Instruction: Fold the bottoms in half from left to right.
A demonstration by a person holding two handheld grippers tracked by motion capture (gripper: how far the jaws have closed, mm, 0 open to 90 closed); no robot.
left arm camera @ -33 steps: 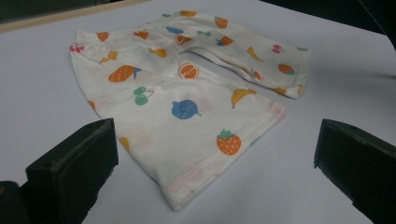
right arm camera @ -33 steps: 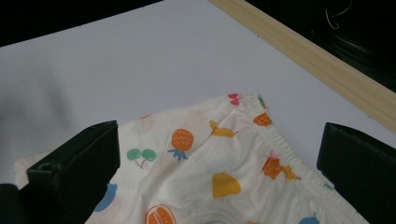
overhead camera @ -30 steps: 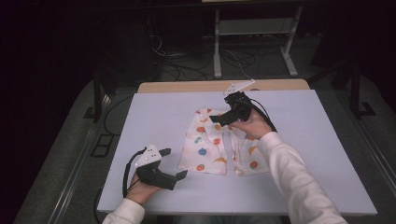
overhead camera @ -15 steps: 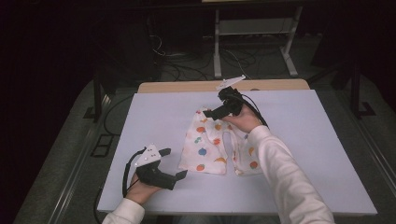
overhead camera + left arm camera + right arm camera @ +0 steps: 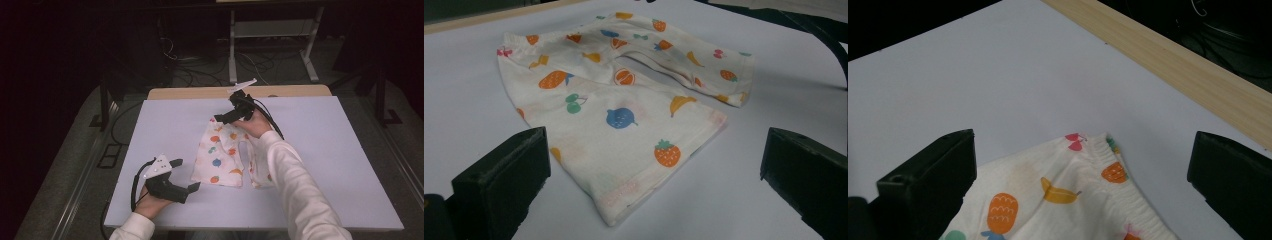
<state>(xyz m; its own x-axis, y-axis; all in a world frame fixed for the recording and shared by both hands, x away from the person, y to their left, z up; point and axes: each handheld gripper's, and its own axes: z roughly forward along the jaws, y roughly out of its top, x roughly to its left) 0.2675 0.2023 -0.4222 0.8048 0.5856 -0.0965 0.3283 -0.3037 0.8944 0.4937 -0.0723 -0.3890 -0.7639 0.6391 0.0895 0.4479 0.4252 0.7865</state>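
A small pair of fruit-printed trousers point(image 5: 227, 155) lies flat at the centre of the high view on the white tabletop point(image 5: 330, 150), waistband toward the top of the frame and the two legs reaching down toward the bottom edge. The cloth looks thin, soft and very light; it will likely drape and fold under its own weight, and a single layer may slip away from the one beneath if pinched too shallowly. The firmer places to take hold appear to be the gathered elastic waistband point(image 5: 1118, 165) and the stitched leg hem point(image 5: 659, 175).

The right gripper point(image 5: 226, 118) hovers at the waistband's upper left corner, its jaws spread wide and empty, the corner lying between them in the right gripper view. The left gripper point(image 5: 186, 176) rests low at the lower left of the high view, just beside the nearer leg's hem, its jaws also apart and holding nothing.
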